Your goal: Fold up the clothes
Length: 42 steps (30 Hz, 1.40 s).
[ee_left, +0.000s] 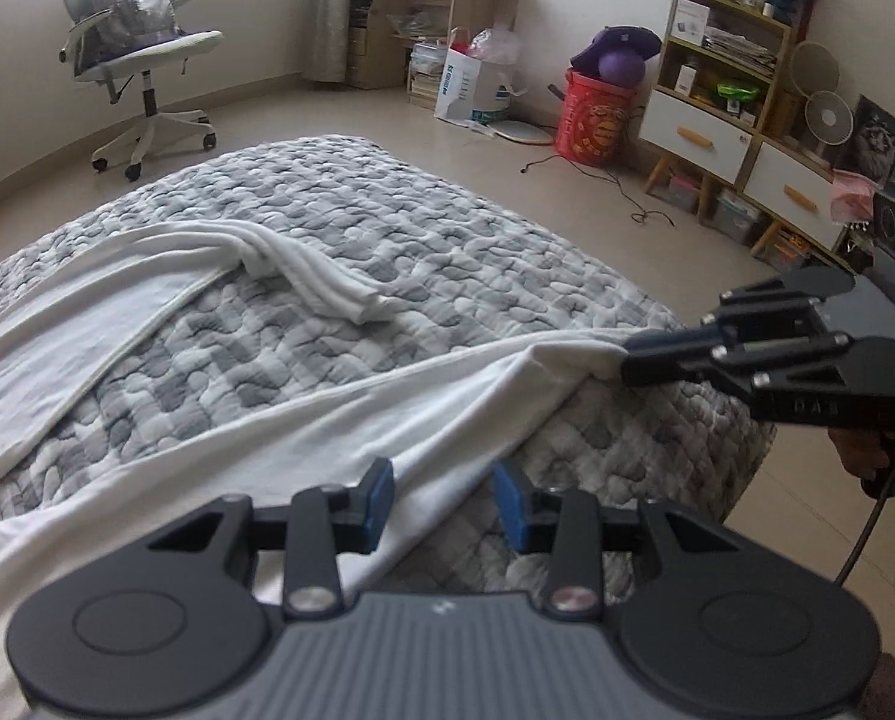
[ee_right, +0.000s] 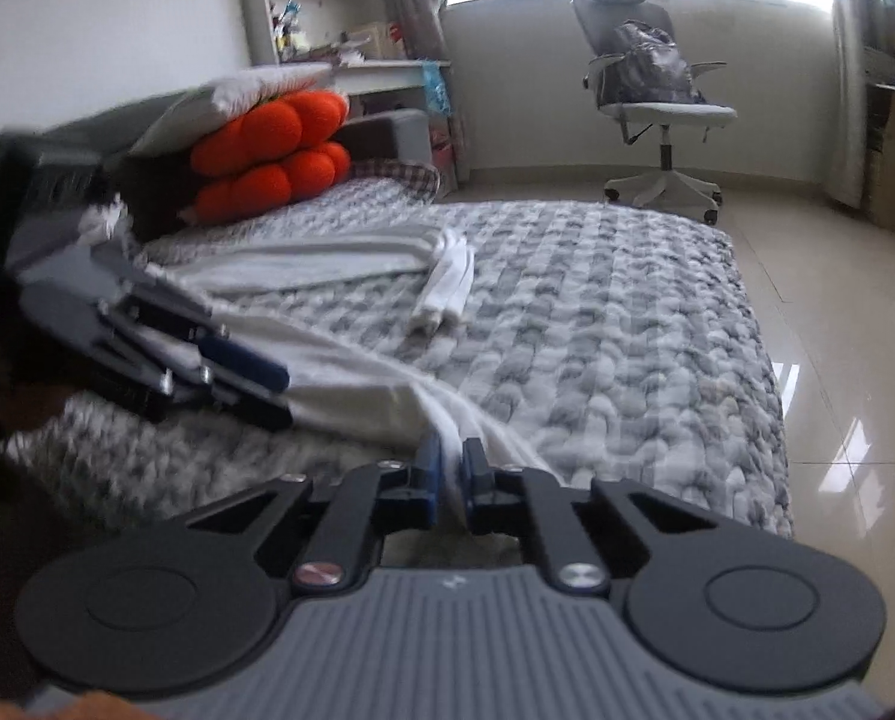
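Clearly the white, soft jersey garment (ee_left: 219,420) lies spread across the grey-and-white quilted bedspread (ee_left: 387,222), with one bunched white sleeve (ee_left: 321,282) folded inward toward the middle and a long hemmed edge running diagonally across the bed. At the left of the scene, the left hand-held gripper (ee_left: 444,501) hovers over the near edge of the cloth with its blue-padded jaws standing apart, the fabric passing between them but not pinched. Further right, the right hand-held gripper (ee_left: 630,363) has its jaws closed on a gathered corner of the same garment near the bed's edge; its own camera shows the white cloth squeezed between its blue pads (ee_right: 429,468). By the look of it, the step in hand is taking hold of the near edge at two points so that it can be carried over in a fold. To do it well, the left jaws should close on a single flat layer at the hem rather than on a bunch, and both holds should be kept level and lightly taut, so the limp knit does not sag or wrinkle. The bedspread's puffy, pebbled surface looks grippy and may drag at the thin cloth, so lifting it clear would serve better than sliding. Orange bobbled cushions (ee_right: 267,150) sit near the headboard, well apart from the work.
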Motion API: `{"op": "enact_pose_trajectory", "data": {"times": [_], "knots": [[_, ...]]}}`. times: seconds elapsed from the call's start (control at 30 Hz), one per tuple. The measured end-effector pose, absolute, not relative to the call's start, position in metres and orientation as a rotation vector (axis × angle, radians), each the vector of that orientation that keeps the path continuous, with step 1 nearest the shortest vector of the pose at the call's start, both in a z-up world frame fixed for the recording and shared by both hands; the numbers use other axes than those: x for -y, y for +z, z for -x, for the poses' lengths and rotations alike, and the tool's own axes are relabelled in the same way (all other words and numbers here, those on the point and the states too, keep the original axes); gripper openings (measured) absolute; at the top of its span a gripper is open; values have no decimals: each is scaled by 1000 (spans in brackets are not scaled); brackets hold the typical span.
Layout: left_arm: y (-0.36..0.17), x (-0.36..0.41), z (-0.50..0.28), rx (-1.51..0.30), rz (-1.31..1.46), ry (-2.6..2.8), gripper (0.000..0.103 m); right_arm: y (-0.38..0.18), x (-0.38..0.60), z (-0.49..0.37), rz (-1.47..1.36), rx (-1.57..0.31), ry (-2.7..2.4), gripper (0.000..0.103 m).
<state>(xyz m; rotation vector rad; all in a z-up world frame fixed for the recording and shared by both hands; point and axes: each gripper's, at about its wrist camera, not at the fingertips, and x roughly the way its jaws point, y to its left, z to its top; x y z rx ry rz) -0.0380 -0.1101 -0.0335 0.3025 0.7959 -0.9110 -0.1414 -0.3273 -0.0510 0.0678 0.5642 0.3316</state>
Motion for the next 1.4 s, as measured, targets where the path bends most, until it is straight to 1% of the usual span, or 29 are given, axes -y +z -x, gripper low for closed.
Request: {"op": "enact_pose_trajectory", "data": {"times": [0.2,0.23,0.3,0.53,0.67,1.0,1.07,1.13,1.17,1.23,1.3,1.33,1.37,1.4], "knots": [[-29,102,33,-785,-284,-888,38,-60,330,144,-83,-608,330,7],[-28,100,32,-782,-284,-879,38,-59,331,144,-87,-606,330,9],[-25,96,28,-775,-280,-857,39,-56,331,146,-94,-604,331,18],[-16,78,12,-751,-241,-775,39,-43,337,152,-118,-566,317,18],[-20,74,3,-742,-267,-724,39,-38,344,151,-142,-554,288,18],[-33,72,-10,-714,-336,-663,39,-52,345,144,-134,-606,261,18],[-38,74,-13,-712,-355,-645,38,-55,343,145,-122,-612,261,14],[-40,74,-14,-708,-354,-643,38,-55,340,146,-100,-610,261,6],[-42,74,-14,-705,-354,-642,37,-55,339,148,-89,-606,260,5],[-43,75,-13,-698,-352,-645,28,-51,338,150,-76,-586,250,4],[-44,76,-10,-686,-353,-648,10,-45,338,152,-65,-560,230,4],[-44,76,-9,-680,-356,-648,5,-42,339,152,-59,-547,220,3],[-44,77,-7,-674,-359,-647,0,-39,339,152,-54,-535,211,3],[-44,77,-5,-662,-359,-642,0,-36,339,151,-46,-524,201,3]]}}
